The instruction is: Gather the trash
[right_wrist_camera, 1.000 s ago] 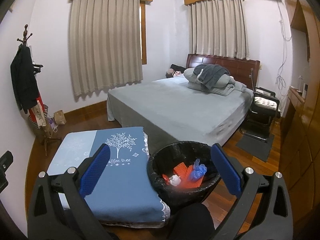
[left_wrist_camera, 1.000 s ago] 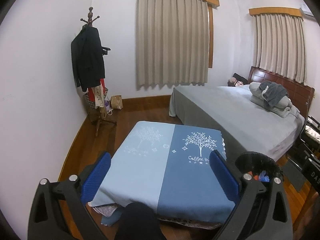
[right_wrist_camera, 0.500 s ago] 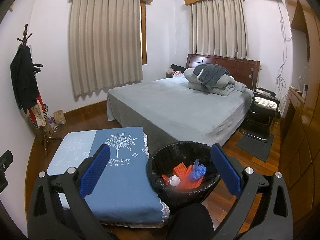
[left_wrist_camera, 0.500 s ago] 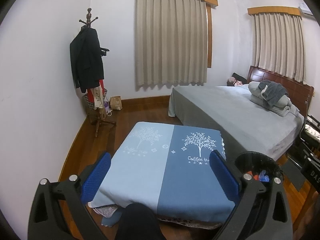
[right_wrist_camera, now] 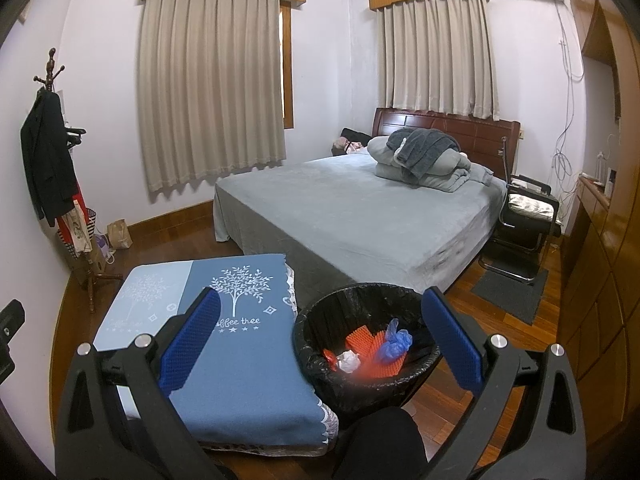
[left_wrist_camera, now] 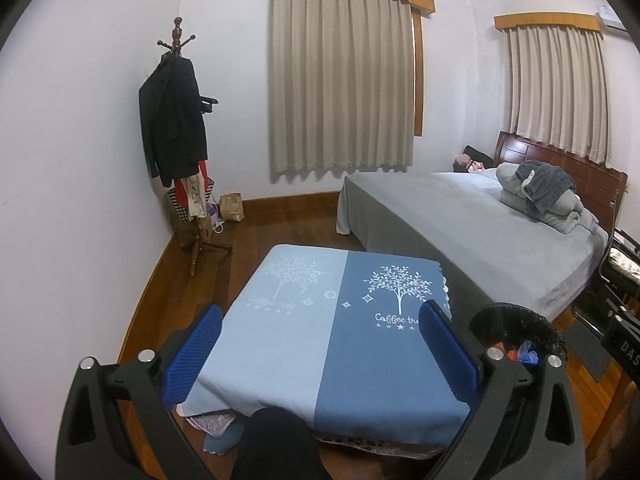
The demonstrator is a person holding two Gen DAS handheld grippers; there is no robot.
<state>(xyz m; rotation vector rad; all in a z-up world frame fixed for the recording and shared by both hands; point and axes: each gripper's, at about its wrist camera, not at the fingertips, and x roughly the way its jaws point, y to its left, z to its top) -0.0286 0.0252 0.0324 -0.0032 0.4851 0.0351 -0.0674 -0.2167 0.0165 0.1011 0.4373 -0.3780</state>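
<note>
Both tools are spread wide and hold nothing. The left tool (left_wrist_camera: 320, 352) looks out over the low counter (left_wrist_camera: 280, 360) draped in a 2-tone blue cloth, and the right tool (right_wrist_camera: 320, 340) looks across the seam between that counter and the black-lined trash bin (right_wrist_camera: 320, 320).

The trash itself sits inside the bin: an orange ridged piece (right_wrist_camera: 370, 346), a crumpled blue bit (right_wrist_camera: 394, 340) lying on it, and a white wad (right_wrist_camera: 348, 360) toward the near-left rim. The bin stands on the wood floor (right_wrist_camera: 460, 300), just beside the counter's right edge and near the foot corner of the bed (right_wrist_camera: 360, 216).

The relation that matters: the bin lies almost straight ahead of the right tool, below and between its fingers, while from the left tool it sits far off to the right, half hidden behind that tool's right finger. So the right hand is clearly nearer. No loose trash shows on the cloth or on the visible floor, so collecting looks close to finished.
</note>
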